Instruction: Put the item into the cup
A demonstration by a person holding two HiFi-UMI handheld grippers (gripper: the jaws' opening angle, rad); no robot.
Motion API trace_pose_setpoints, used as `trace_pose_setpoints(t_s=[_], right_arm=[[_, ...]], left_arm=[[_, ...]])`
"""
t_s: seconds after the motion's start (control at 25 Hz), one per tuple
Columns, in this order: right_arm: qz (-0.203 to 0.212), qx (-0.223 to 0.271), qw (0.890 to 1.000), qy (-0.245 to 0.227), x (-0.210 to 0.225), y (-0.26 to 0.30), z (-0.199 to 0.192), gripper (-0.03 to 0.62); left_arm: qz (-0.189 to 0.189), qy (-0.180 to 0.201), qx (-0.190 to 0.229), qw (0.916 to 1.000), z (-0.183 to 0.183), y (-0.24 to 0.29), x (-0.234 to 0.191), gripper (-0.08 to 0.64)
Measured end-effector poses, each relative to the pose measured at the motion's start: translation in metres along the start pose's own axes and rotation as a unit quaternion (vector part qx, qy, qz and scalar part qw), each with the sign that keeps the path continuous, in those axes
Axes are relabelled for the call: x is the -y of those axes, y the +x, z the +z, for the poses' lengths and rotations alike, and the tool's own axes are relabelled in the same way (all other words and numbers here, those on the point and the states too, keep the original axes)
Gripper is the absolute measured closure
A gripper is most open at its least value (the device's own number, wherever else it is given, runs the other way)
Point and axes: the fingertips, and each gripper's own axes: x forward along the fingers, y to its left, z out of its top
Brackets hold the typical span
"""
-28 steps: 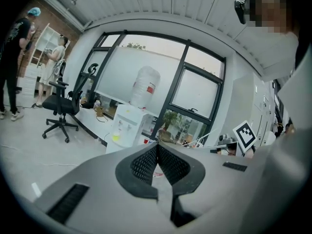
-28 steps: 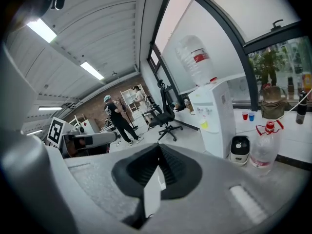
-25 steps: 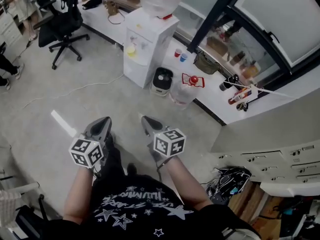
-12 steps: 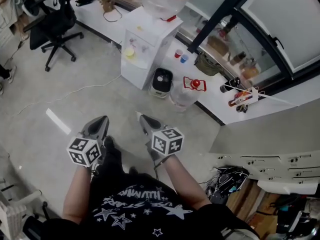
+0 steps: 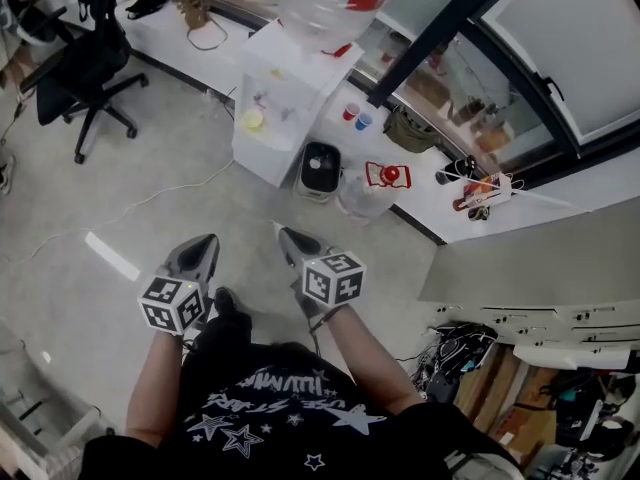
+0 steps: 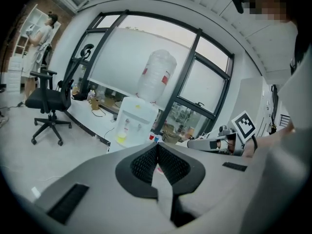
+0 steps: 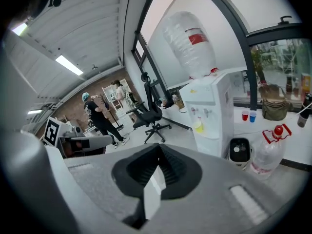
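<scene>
Both grippers are held out in front of the person over a grey floor [image 5: 120, 208], and neither carries anything. The left gripper [image 6: 157, 156] has its ribbed black pads pressed together with nothing between them. The right gripper [image 7: 158, 157] is the same, pads meeting and empty. In the head view the two point forward side by side, close but apart. Ahead of them, well apart, stands a white water dispenser [image 5: 280, 103] with a large clear bottle [image 5: 325, 3] upside down on top. Just to its right, a low white ledge [image 5: 430, 203] runs along the window. On it stand a small red cup [image 5: 349, 112] and a small blue cup [image 5: 364, 121], upright and almost touching. These are the only cups that fit the task. Which thing is the item cannot be told, since nothing is held and nothing on the ledge stands out as it. The cups look like thin disposable ones, so they are probably very light, easy to tip and easy to crush. A closing squeeze on the wall would likely dent one. A better plan is to leave the cup standing and drop the item in from above. Near the cups sit a black bin [image 5: 321, 165] and a clear jug with a red cap [image 5: 370, 188]. A black office chair [image 5: 85, 73] stands far left.
</scene>
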Motion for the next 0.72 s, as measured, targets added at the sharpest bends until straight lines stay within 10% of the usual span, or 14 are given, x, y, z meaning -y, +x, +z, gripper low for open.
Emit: trace_pose_setpoints(t_s=[0.72], right_arm=[[-0.063, -0.027, 0.998, 0.015, 0.009, 0.129, 0.029, 0.592]], left_arm=[[-0.017, -0.041, -0.028, 0.9986, 0.034, 0.034, -0.138, 0.552]])
